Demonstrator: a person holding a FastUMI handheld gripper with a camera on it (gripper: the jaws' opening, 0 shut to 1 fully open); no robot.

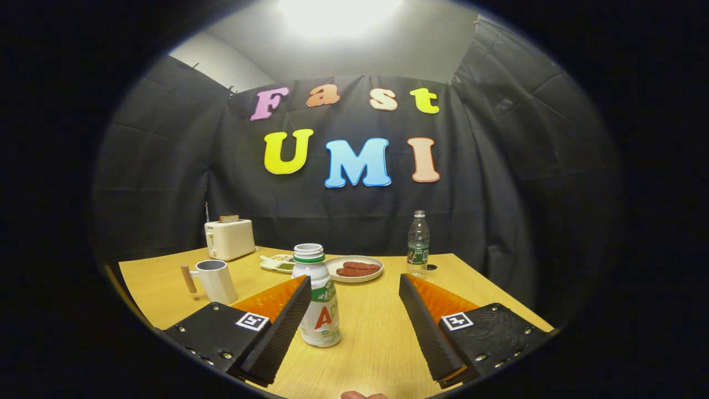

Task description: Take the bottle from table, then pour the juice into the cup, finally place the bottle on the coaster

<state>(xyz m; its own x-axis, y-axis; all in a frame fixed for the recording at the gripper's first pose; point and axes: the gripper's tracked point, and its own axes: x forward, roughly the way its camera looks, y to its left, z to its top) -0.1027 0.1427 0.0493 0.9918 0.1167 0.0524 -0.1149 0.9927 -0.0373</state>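
A small white juice bottle point(317, 302) with a green band and no cap stands upright on the wooden table point(376, 338). It sits between my fingers, close against the left fingertip point(296, 302) and well apart from the right one. My gripper point(354, 291) is open around it. A white cup point(213, 280) with a wooden handle stands to the left, beyond the left finger. No coaster can be made out.
At the table's back left stands a white toaster point(229, 238) with a slice in it. A small dish point(278, 262) and a plate of sausages point(354, 269) lie behind the juice bottle. A clear water bottle point(418, 245) stands at the back right, a dark cap point(431, 267) beside it.
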